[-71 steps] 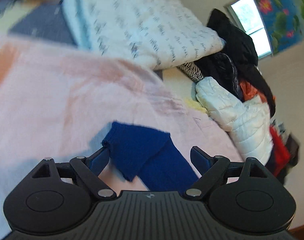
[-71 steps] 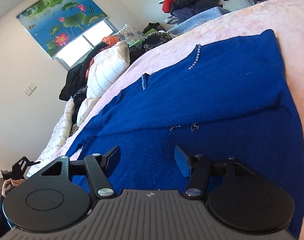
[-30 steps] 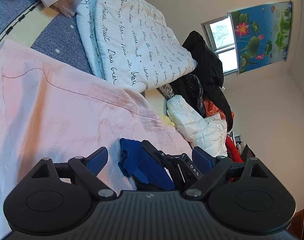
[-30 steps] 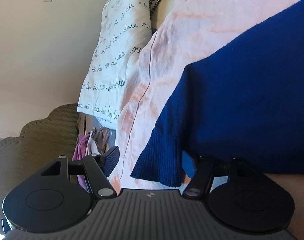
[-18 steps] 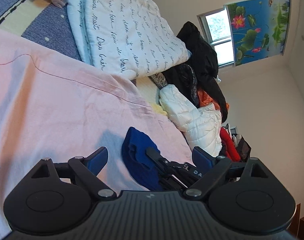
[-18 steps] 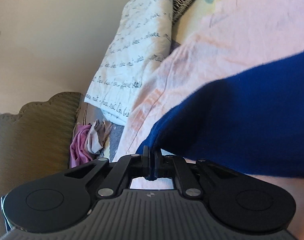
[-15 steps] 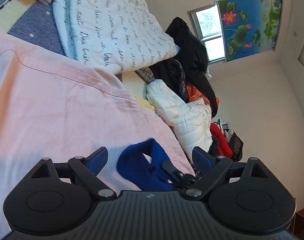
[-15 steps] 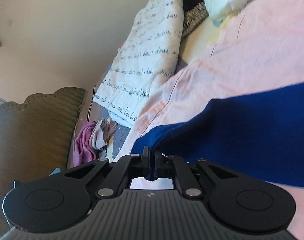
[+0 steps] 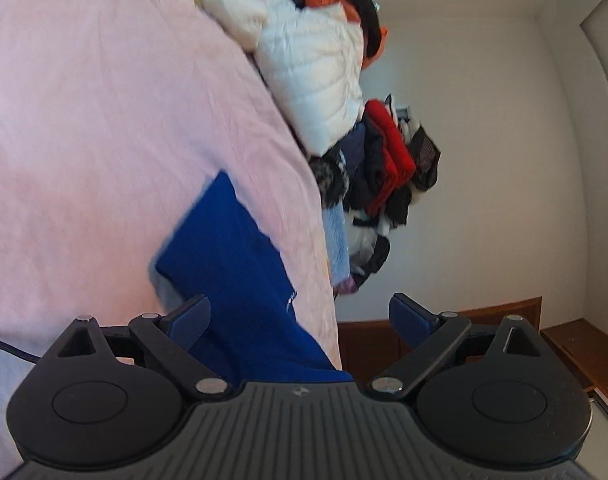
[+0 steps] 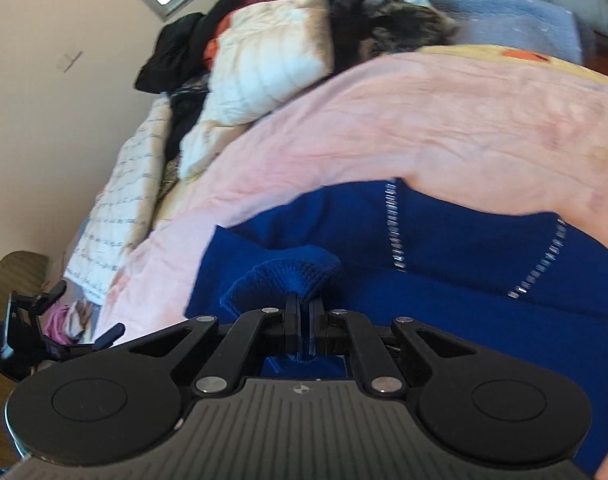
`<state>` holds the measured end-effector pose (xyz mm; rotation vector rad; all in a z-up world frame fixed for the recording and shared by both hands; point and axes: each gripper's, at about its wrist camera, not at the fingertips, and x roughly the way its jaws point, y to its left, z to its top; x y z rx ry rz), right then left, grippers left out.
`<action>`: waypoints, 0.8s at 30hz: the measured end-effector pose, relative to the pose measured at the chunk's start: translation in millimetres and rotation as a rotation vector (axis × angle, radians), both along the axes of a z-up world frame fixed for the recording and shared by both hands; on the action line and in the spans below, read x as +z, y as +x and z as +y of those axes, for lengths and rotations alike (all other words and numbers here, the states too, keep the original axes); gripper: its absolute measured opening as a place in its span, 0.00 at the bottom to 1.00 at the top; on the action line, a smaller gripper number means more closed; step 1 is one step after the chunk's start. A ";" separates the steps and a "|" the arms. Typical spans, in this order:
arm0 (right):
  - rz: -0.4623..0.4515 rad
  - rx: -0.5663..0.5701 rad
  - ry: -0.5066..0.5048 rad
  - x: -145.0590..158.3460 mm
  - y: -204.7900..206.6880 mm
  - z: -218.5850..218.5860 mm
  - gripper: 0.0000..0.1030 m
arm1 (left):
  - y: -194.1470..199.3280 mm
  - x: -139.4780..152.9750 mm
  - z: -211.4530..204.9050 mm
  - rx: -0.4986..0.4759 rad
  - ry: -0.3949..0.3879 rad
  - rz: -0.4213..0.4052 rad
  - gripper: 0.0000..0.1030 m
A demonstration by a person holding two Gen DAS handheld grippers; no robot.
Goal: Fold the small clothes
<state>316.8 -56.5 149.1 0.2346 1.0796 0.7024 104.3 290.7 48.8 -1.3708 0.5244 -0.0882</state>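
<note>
A pink sheet [image 9: 103, 120] covers the bed. A white quilted jacket [image 9: 316, 68] lies at its far edge, with black and orange garments on top. A script-printed quilt [image 10: 123, 204] lies beside it. A red garment [image 9: 392, 148] hangs among dark clothes near the wall [image 9: 496, 160].

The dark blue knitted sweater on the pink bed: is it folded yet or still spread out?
Partly folded: the right tool pinches its ribbed cuff over the dark blue knitted sweater, which lies mostly flat.

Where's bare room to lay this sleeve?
Bare pink blanket left of the blue sweater, up toward the white jacket. Crowded along the clothes pile. Right gripper pinches the cuff.
</note>
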 end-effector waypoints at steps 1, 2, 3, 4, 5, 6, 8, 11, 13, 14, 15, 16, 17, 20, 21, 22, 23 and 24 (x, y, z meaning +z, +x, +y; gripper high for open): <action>0.005 -0.025 -0.024 -9.4 1.7 -12.4 0.09 | 14.2 -7.6 -12.8 -0.034 -0.017 0.015 0.94; 0.013 -0.048 -0.037 -19.6 2.0 -20.4 0.09 | 25.6 -13.4 -22.4 -0.057 -0.028 0.034 0.94; 0.020 -0.069 -0.032 -28.2 1.5 -27.9 0.09 | 35.2 -19.5 -29.8 -0.065 -0.034 0.057 0.94; 0.024 -0.084 -0.017 -33.0 2.7 -36.9 0.09 | 43.3 -25.2 -35.0 -0.061 -0.040 0.076 0.94; 0.022 -0.094 0.003 -37.5 -2.1 -43.6 0.09 | 49.8 -29.9 -37.8 -0.051 -0.048 0.093 0.94; 0.018 -0.101 0.020 -38.9 -2.8 -50.3 0.09 | 55.0 -35.3 -39.3 -0.033 -0.050 0.109 0.94; 0.007 -0.112 0.055 -37.0 -1.4 -66.5 0.09 | 63.8 -40.7 -36.8 0.009 -0.039 0.145 0.94; -0.005 -0.140 0.091 -34.8 3.4 -93.9 0.09 | 72.6 -45.8 -34.3 0.051 -0.029 0.188 0.94; -0.004 -0.166 0.105 -36.8 7.6 -112.9 0.09 | 76.2 -45.5 -37.3 0.052 -0.022 0.196 0.94; -0.002 -0.177 0.113 -38.9 9.1 -120.2 0.09 | 78.2 -44.8 -40.9 0.045 -0.016 0.193 0.94; 0.001 -0.188 0.121 -42.0 9.6 -127.3 0.09 | 78.4 -44.0 -45.0 0.034 -0.003 0.195 0.94; 0.007 -0.198 0.127 -45.8 10.3 -134.3 0.09 | 80.8 -43.8 -48.4 0.027 0.012 0.203 0.94; 0.015 -0.208 0.129 -50.6 10.7 -141.2 0.09 | 84.6 -45.3 -51.8 0.026 0.021 0.217 0.94; 0.039 -0.226 0.128 -64.3 9.0 -154.4 0.09 | 98.0 -52.2 -58.2 0.029 0.030 0.252 0.94; 0.048 -0.228 0.128 -68.6 8.4 -157.0 0.09 | 101.1 -53.2 -59.2 0.038 0.029 0.265 0.93; 0.055 -0.229 0.127 -72.6 6.7 -159.0 0.09 | 101.1 -53.5 -59.5 0.044 0.029 0.263 0.93; 0.060 -0.231 0.127 -76.0 5.7 -160.4 0.09 | 101.1 -52.7 -59.6 0.050 0.032 0.264 0.93; 0.064 -0.234 0.131 -78.6 4.6 -162.0 0.09 | 101.1 -51.6 -60.2 0.054 0.032 0.261 0.93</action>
